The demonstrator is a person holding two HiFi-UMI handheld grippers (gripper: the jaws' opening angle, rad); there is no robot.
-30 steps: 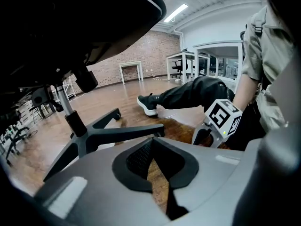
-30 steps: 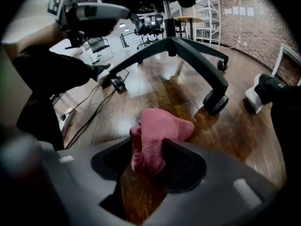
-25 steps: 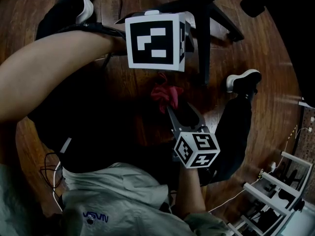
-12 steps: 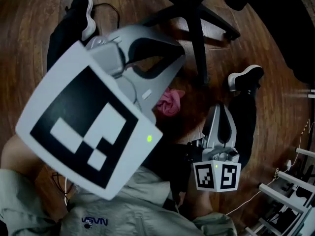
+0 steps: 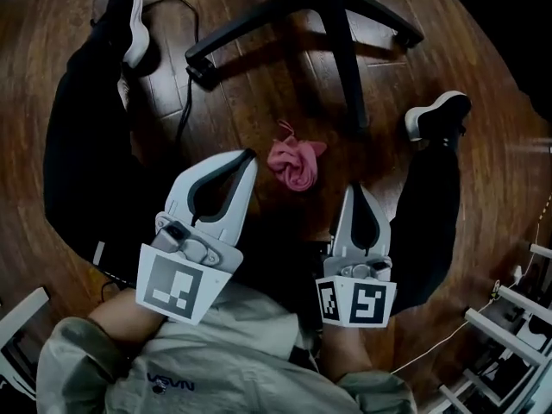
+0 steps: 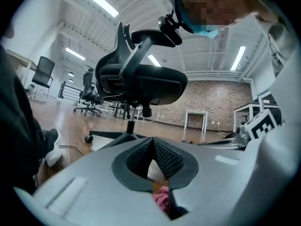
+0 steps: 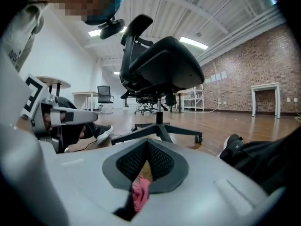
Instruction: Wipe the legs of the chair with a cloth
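A crumpled pink cloth (image 5: 296,164) lies on the wooden floor in front of the seated person's lap. Behind it stands the black office chair, its star base (image 5: 332,37) spreading across the top of the head view. My left gripper (image 5: 248,155) is shut and empty, its tips a little left of the cloth. On the other side, my right gripper (image 5: 356,188) is shut and empty, apart from the cloth. In the left gripper view the chair (image 6: 141,79) rises beyond the closed jaws (image 6: 153,142). The right gripper view shows the same chair (image 7: 160,69) over the closed jaws (image 7: 147,142), with a bit of the cloth (image 7: 139,192) seen low down.
The person's legs in black trousers stretch out on both sides, with shoes at the upper left (image 5: 129,20) and right (image 5: 440,115). A black cable (image 5: 183,84) runs over the floor by the left chair leg. A white rack (image 5: 517,317) stands at the lower right.
The right gripper has drawn back from the cloth, which now lies free on the floor. The left gripper has swung down from close to the camera to beside the right one.
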